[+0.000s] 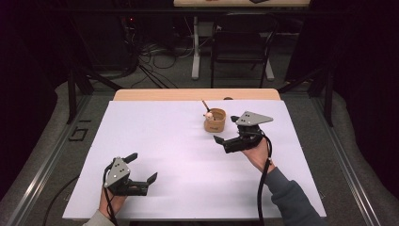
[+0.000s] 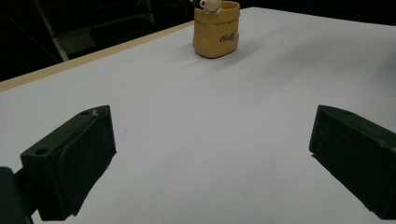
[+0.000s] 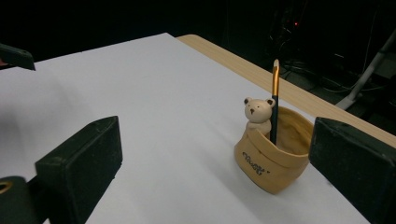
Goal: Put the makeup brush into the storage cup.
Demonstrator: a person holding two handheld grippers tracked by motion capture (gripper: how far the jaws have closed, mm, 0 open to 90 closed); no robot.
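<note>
A tan sack-shaped holder (image 1: 215,120) with a small bear figure (image 3: 258,113) on its rim stands on the white table sheet (image 1: 164,141), right of centre and towards the back. A dark pen (image 3: 274,102) with an orange band stands upright in it. My right gripper (image 1: 226,129) is open just right of the holder, with nothing between its jaws; in the right gripper view the holder (image 3: 273,158) sits close ahead, near the right jaw. My left gripper (image 1: 143,167) rests open and empty near the front left, far from the holder (image 2: 216,32).
The wooden table edge (image 1: 188,94) shows beyond the white sheet at the back. Behind it stand a dark chair (image 1: 242,44), a white table leg (image 1: 195,52) and floor cables (image 1: 155,52). A black jaw tip of the left gripper (image 3: 16,56) shows at the left of the right gripper view.
</note>
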